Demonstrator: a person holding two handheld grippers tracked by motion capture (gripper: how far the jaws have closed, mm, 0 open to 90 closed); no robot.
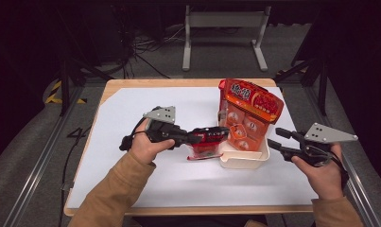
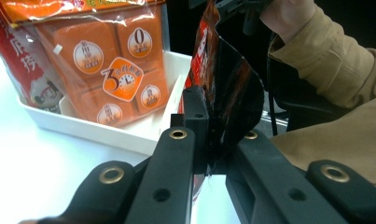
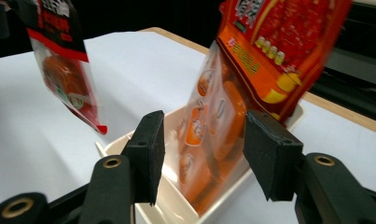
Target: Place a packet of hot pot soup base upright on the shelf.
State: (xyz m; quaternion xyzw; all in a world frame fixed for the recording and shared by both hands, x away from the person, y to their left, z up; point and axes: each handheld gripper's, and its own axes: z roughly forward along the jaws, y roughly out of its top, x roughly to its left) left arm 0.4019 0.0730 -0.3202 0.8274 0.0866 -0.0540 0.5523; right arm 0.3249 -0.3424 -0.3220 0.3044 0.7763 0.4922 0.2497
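Clearance between the small red-and-black snack packet (image 1: 206, 140) and the white tray (image 1: 242, 160) is what the coming move is judged to turn on. The packet is clamped by its top edge in the left gripper (image 1: 215, 134), whose jaws are pressed tight on the foil; it hangs just beside the tray's left wall, above the white table sheet (image 1: 131, 184), with its long axis near vertical. The tray lies to the packet's right, already holding a tall orange multipack bag (image 1: 247, 113) leaning upright. The right gripper (image 1: 275, 137) is held with jaws apart and nothing between them, close to the tray's right side. In the left gripper view a free strip of tray (image 2: 148, 126) beside the bag (image 2: 111, 70) is seen; in the right gripper view the packet (image 3: 64, 70) is seen well clear of the tray rim (image 3: 129, 140).
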